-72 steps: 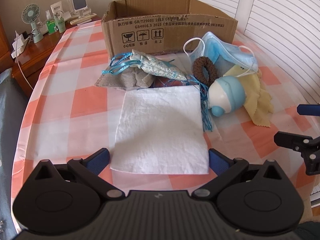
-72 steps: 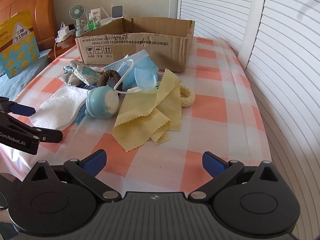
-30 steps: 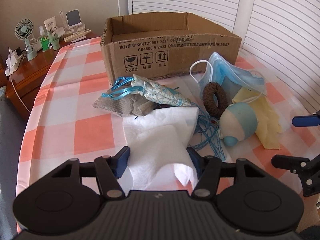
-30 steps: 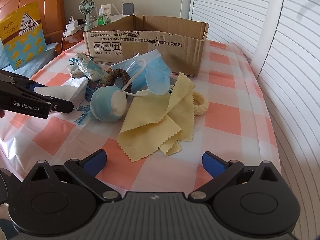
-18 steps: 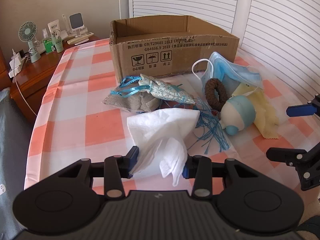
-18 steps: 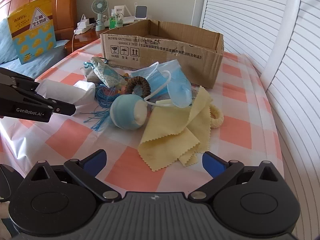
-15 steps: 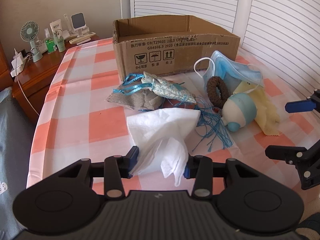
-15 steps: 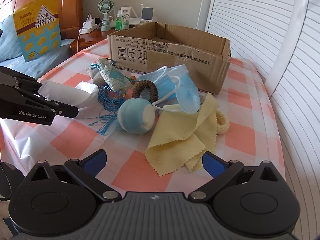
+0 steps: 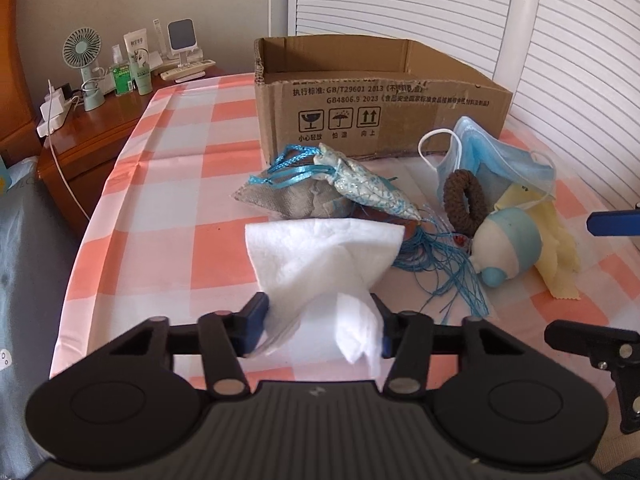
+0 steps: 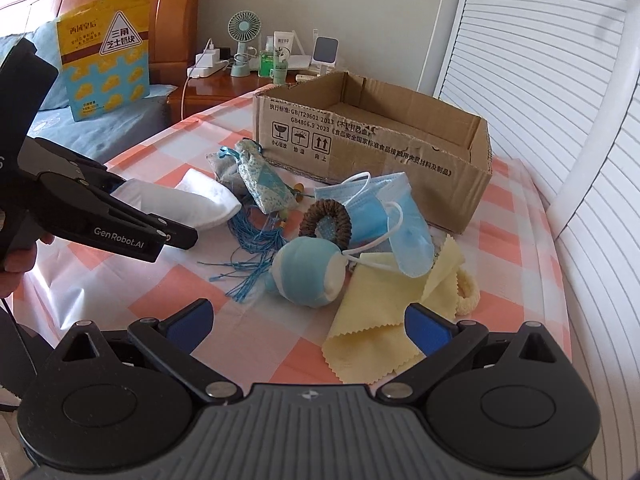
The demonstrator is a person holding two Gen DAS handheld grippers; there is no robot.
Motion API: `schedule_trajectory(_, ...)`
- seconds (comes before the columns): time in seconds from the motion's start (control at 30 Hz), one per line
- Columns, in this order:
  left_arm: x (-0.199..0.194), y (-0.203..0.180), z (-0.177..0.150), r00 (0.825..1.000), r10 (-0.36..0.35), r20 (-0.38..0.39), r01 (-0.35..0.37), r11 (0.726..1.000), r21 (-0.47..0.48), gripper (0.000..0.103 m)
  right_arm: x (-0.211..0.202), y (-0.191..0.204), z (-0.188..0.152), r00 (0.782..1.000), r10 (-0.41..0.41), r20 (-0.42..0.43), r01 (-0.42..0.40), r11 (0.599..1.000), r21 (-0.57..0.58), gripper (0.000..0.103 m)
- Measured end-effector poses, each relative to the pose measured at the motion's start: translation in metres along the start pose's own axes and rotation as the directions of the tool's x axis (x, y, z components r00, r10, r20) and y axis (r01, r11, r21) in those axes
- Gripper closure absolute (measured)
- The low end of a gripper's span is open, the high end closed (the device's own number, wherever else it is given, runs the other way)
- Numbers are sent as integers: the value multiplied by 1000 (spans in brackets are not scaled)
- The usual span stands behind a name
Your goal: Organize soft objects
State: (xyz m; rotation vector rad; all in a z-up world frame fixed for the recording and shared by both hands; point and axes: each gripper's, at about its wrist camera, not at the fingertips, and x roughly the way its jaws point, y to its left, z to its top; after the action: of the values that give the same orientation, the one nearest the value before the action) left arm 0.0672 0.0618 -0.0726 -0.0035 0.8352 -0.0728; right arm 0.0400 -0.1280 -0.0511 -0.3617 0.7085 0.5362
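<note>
Left gripper: the left gripper [image 9: 320, 322] has just been closing its jaws, and its blue pads now pinch the white square cloth [image 9: 320, 264] between them.
White cloth: it lay flat on the pink-and-white checked tablecloth [image 9: 168, 200] in the earliest view; now it is bunched and raised, fanning out past the fingertips.
Right gripper: the right gripper [image 10: 308, 322] is wide apart and empty, above the crumpled yellow cloth [image 10: 380, 320]; the box looms larger in its view than it did before.
Pile: the blue-and-white soft ball [image 10: 308, 276], brown hair scrunchie [image 10: 326, 220], blue face mask [image 10: 384, 208] and blue-tasselled patterned sachet [image 10: 260, 176] lie as before.
Box: the open brown cardboard box [image 10: 372, 148] stands behind the pile.
</note>
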Motion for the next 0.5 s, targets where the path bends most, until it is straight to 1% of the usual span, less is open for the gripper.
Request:
schedule_trajectory(0.1,-2,3,-1,1000,-1,1,1,1000,-4,64,0,1,4,1000,17,21,-16,1000,-13,3)
schedule_trajectory(0.17,-4,4,-2,1000,-1,4,1,1000,-4,65,2,3,7,1000,19,24,-18,999,-31,11)
schedule_trajectory(0.33,-10,4,0,1000,-6,18,5,1000,7,65,16,8,14,1000,8,16,-7,998,-59,22)
schedule_trajectory(0.5,-11,3,1,1000,-8,22,7,999,32,65,30,8,19,1000,3,4,-3,999,-48,27)
